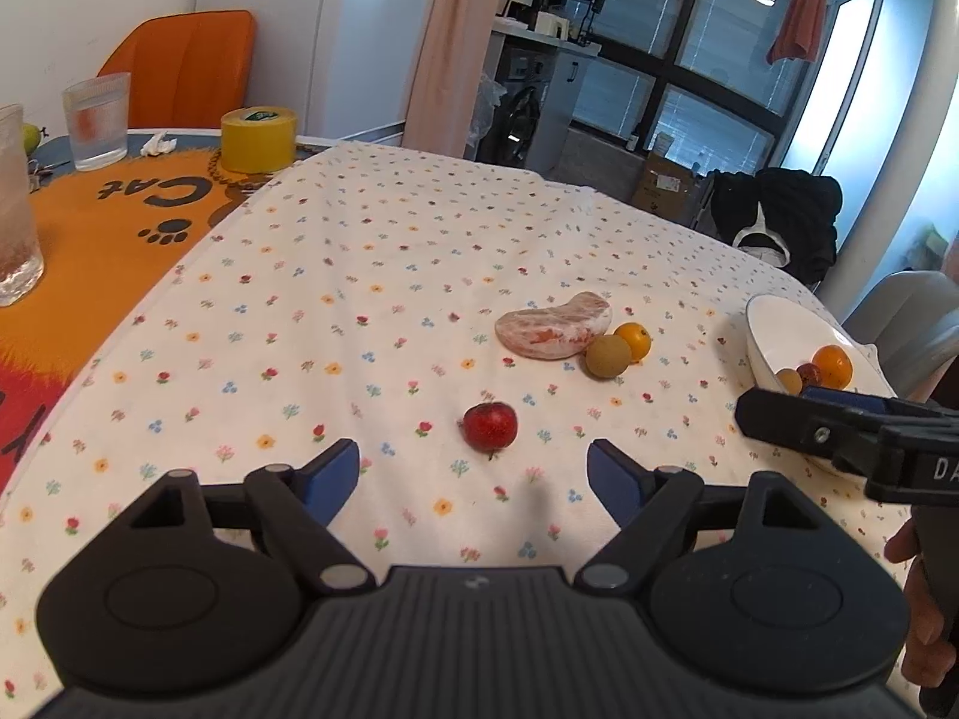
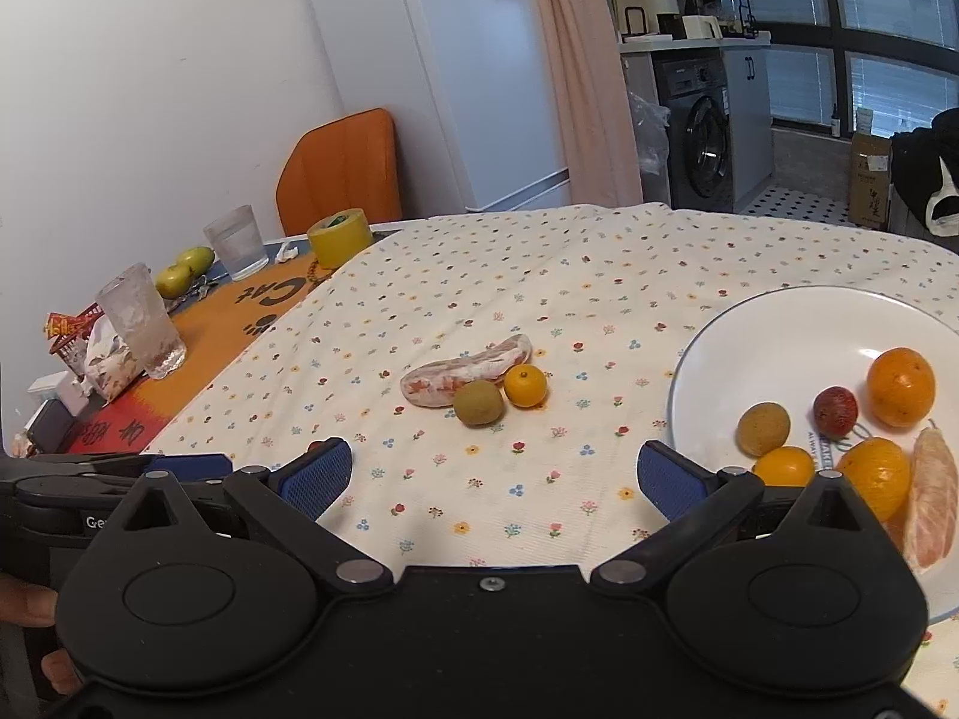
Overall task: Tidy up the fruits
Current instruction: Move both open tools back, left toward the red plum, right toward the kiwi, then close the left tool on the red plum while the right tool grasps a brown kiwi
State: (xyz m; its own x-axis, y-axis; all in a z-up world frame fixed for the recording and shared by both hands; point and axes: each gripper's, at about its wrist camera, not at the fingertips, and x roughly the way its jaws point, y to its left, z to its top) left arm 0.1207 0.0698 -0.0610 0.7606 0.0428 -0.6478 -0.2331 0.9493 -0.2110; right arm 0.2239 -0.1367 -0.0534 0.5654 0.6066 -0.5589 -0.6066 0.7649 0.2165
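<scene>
While both pairs of tongs hover low over the flowered cloth on the counter, each stands spread wide and holds nothing; the left tongs show blue pads apart on either side of a small red fruit, which lies on the cloth just ahead of them and touches neither pad; the right tongs are likewise wide apart, with the right pad beside the near rim of the white plate; in the left wrist view the right tongs reach in from the right edge, in front of the plate, with fingers of a hand wrapped round the handle below. On the plate lie a peeled citrus segment at the near right, two small orange fruits beside it, a brownish round fruit, a dark red fruit and a larger orange behind them; a little farther out, left of the plate, a loose group rests on the cloth: a brown-green round fruit and a small orange fruit side by side, both just against a long peeled pomelo piece. Beyond the cloth's left edge, on an orange mat, stand a frosted glass, a second glass, a yellow tape roll and two green fruits; behind them is an orange chair.
</scene>
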